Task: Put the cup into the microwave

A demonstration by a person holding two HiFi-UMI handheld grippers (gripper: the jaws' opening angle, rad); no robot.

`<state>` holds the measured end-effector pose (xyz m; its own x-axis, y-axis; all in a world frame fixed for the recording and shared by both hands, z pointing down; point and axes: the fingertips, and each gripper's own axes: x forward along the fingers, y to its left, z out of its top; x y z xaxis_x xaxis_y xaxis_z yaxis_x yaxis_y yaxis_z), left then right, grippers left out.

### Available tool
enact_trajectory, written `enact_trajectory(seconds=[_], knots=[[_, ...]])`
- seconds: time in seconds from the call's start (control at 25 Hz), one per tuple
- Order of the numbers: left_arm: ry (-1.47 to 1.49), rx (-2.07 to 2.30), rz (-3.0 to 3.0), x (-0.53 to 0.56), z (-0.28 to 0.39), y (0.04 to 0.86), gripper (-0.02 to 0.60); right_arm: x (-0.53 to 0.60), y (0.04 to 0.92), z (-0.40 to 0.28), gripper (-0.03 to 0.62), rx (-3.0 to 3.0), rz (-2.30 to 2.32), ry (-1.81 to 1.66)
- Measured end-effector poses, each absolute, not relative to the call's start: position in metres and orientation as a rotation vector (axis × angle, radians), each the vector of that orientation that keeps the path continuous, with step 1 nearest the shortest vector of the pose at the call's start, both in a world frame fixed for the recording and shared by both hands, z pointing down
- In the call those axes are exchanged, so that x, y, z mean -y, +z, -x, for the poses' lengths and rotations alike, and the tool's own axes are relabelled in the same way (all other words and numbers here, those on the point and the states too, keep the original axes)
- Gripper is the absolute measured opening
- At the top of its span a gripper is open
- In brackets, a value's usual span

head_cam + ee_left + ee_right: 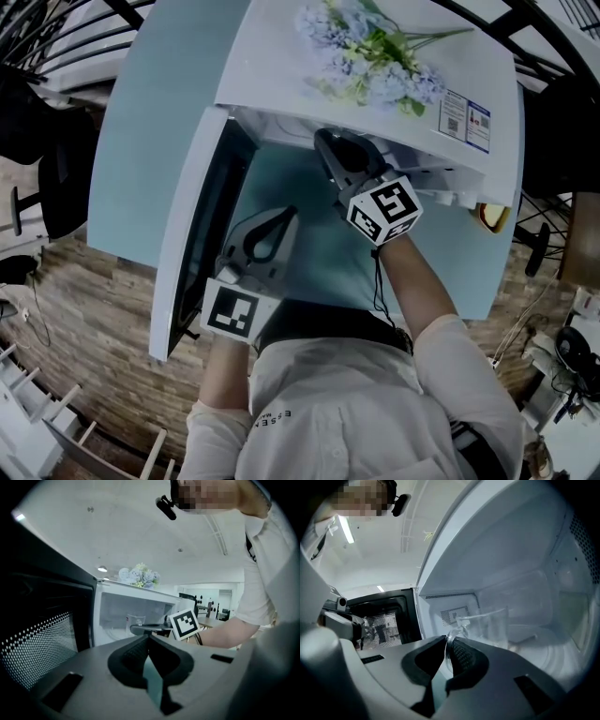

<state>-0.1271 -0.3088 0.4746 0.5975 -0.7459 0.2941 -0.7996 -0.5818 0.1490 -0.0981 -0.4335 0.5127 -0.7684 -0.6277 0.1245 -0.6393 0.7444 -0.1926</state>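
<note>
A pale blue table [141, 141] is carrying a white microwave [272, 56] at its far edge, with the door [197, 234] standing open to the left and flowers [370, 56] lying on top. The right gripper [449, 651] is reaching into the open cavity, pinching the handle of a clear glass cup [497, 625] that is sitting inside above the glass plate. The left gripper [147, 656], jaws pressed together on nothing, is hovering just beside the door.

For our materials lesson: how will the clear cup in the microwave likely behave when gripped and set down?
The cup looks like clear glass: probably rigid, slippery and breakable against the microwave wall. The right gripper pinches only what looks like its handle, so it may swing. It seems empty, so likely light.
</note>
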Motion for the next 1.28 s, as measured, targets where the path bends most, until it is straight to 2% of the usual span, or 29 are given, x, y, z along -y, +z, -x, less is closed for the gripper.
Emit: enact_trajectory(seconds=[0.32, 0.36, 0.44, 0.56, 1.12, 1.2, 1.28], knots=[[0.292, 1.275, -2.562, 0.310, 0.130, 0.475, 0.002, 0.433, 0.517, 0.098, 0.030, 2.835, -1.065, 0.314], [0.291, 1.272, -2.562, 0.310, 0.130, 0.475, 0.002, 0.432, 0.519, 0.098, 0.045, 2.826, -1.056, 0.315], [0.288, 1.269, -2.565, 0.310, 0.128, 0.476, 0.002, 0.428, 0.521, 0.098, 0.113, 2.820, -1.032, 0.321], [0.285, 1.266, -2.573, 0.309, 0.127, 0.476, 0.002, 0.426, 0.523, 0.092, 0.140, 2.803, -1.041, 0.345], [0.249, 1.233, -2.664, 0.297, 0.116, 0.439, 0.002, 0.378, 0.481, 0.060, 0.138, 2.767, -1.183, 0.306], [0.241, 1.227, -2.680, 0.293, 0.116, 0.428, 0.002, 0.364, 0.466, 0.057, 0.116, 2.770, -1.209, 0.295], [0.245, 1.220, -2.705, 0.288, 0.118, 0.416, 0.002, 0.350, 0.451, 0.055, 0.066, 2.772, -1.242, 0.281]])
